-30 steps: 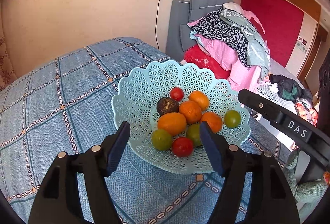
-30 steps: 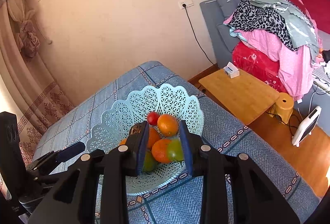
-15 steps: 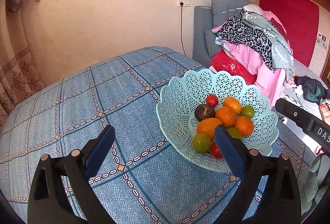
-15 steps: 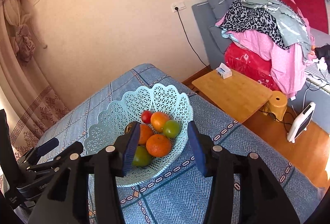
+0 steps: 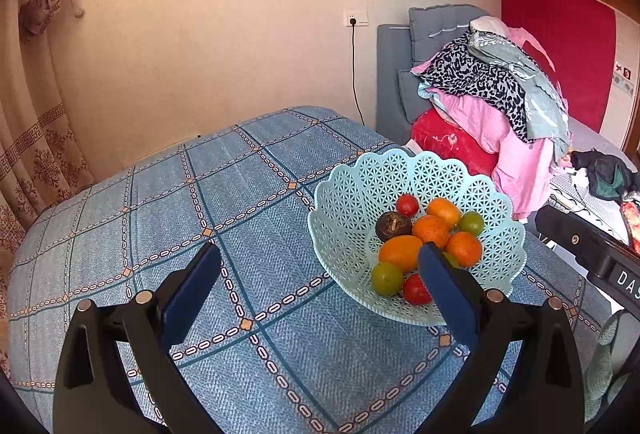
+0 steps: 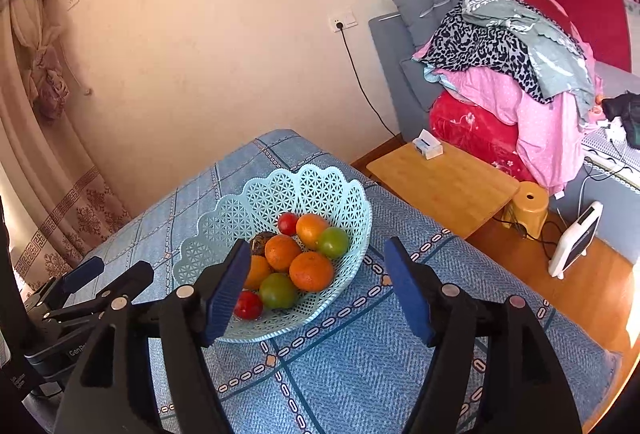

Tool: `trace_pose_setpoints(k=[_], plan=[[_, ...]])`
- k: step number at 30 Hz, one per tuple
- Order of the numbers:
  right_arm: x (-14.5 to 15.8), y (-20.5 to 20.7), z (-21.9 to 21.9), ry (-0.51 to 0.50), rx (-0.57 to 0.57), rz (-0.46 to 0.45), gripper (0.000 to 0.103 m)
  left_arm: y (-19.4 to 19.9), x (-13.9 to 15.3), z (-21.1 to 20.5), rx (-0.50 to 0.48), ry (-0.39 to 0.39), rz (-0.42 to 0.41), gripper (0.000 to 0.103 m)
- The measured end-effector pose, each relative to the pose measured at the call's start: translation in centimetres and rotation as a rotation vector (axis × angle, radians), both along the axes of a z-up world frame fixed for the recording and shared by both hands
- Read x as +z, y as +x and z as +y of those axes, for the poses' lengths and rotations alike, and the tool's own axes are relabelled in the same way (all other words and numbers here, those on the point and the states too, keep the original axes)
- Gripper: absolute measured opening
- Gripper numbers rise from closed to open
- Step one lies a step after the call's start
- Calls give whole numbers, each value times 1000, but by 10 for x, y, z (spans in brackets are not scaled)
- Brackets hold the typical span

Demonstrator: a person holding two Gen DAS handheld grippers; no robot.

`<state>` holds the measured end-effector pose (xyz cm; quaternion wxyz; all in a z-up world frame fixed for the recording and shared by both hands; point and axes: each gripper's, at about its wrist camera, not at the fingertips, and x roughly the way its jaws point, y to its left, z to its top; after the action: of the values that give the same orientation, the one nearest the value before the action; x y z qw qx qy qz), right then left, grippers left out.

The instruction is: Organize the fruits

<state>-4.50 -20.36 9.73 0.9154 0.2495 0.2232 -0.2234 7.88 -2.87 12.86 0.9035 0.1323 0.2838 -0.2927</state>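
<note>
A table under a blue patterned tablecloth [image 5: 248,194] fills the foreground. On the left, the left gripper [image 5: 320,286] hangs above bare cloth with its jaws spread wide and nothing between them; its right finger [image 5: 448,294] overlaps the near edge of the basket in view. Just right of it sits a pale blue lattice fruit basket [image 5: 352,202], near the table's right edge. All the visible fruit is heaped in its bowl, touching: oranges [image 5: 431,230], green fruits [image 5: 386,278], small red tomatoes [image 5: 407,205] and one dark round fruit [image 5: 393,226]. The basket's raised scalloped wall likely keeps them from rolling off. Further right, the right gripper [image 6: 316,294] hovers over the basket's near side, jaws also wide apart and empty. No fruit lies loose on the cloth, so the sorting looks finished.
</note>
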Motion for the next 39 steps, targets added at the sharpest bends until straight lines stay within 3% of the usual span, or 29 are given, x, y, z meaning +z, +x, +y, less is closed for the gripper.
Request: trace_pose_setpoints(k=[6,9,16,24,32,39], plan=[[6,-3,9,-22,1,3,70,-11,7,7,3,12,-50,100],[9,-4,17,-65,-1,12,81,-15,7,11,12,26,-69,100],[16,-1,40,-177,6,53,90,-19,9,21,31,39,-97,100],[18,2,50,-213,-11,86,98,-12,14,34,70,49,-132,100],[14,14,68,-316,-19,204,98,-6,10,37,71,48,-107,100],[13,11,83,-403,-48,210,98,-3,0,31,71,94,-123,100]])
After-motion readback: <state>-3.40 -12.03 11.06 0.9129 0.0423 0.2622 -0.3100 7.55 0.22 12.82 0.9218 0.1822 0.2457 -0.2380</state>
